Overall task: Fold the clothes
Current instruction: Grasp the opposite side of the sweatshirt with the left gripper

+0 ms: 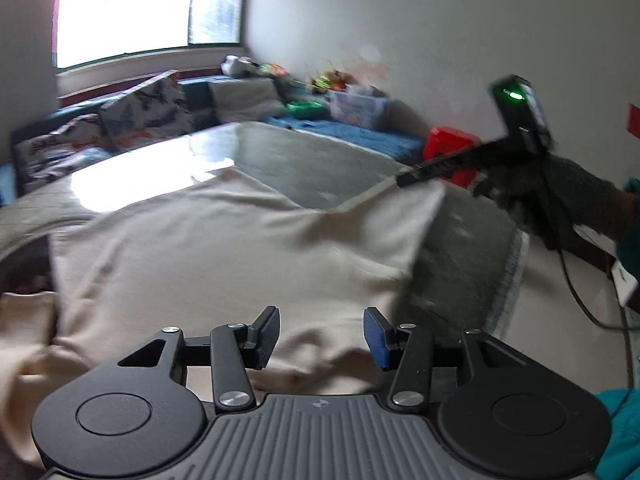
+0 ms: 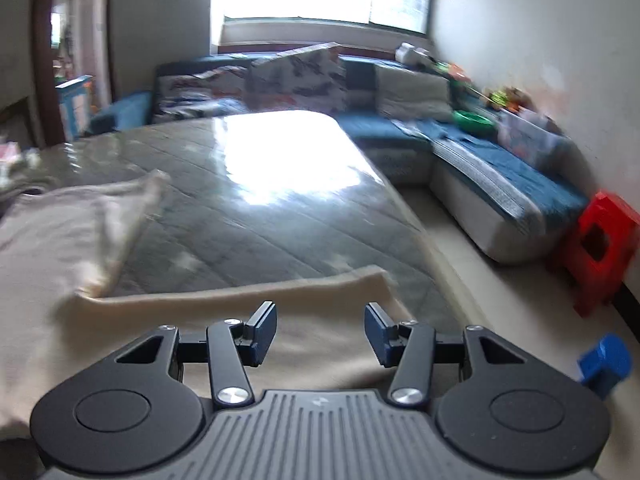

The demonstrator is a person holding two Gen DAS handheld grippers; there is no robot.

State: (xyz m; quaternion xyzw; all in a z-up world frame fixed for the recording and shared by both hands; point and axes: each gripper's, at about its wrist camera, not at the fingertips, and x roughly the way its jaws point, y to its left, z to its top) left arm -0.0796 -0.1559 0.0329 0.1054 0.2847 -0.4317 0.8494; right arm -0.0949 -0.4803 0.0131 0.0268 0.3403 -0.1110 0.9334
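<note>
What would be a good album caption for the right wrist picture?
Open right tool poised above a cream garment spread on a glossy grey table, blue sofa behind.

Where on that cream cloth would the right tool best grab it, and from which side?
Probably the near hem of the cream cloth, coming in low from the table's near end. That edge lies flat and straight just ahead of the right gripper, whose jaws stand open above the fabric.

Cream garment (image 1: 224, 248) — rumpled, spread flat on table
</note>
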